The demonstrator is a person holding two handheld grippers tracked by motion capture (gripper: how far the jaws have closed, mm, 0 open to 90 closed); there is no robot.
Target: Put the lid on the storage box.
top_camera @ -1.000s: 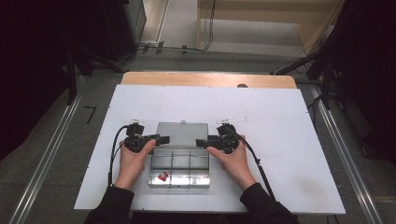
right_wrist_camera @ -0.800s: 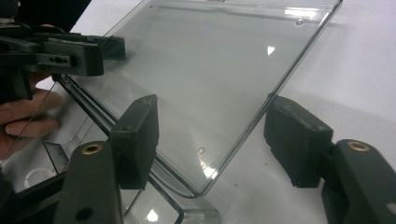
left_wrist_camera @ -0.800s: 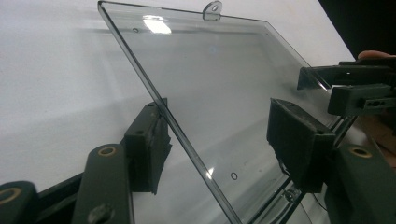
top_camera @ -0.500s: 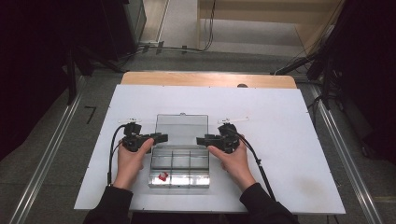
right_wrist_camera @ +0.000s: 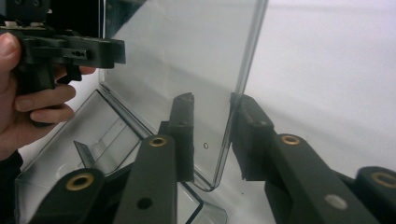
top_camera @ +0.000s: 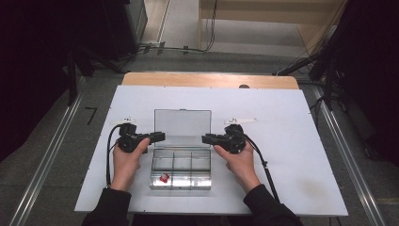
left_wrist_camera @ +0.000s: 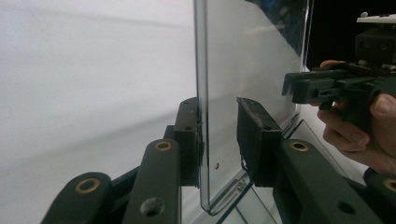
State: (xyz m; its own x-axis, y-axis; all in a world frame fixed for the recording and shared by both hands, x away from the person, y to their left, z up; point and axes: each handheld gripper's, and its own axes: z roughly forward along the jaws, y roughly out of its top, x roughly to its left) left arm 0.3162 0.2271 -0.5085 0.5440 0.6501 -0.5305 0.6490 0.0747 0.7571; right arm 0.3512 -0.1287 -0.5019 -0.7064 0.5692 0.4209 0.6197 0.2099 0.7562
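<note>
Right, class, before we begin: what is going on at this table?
A person is opening a clear plastic compartment box on a white table, with a tool in each hand. The left tool and the right tool each straddle a side edge of the raised lid, their jaws having just been closing on it. The lid stands roughly upright. A small red item lies in a front compartment.

upright clear lid (top_camera: 182, 123) blocks box rear, table (top_camera: 291, 122) free l/r
</note>
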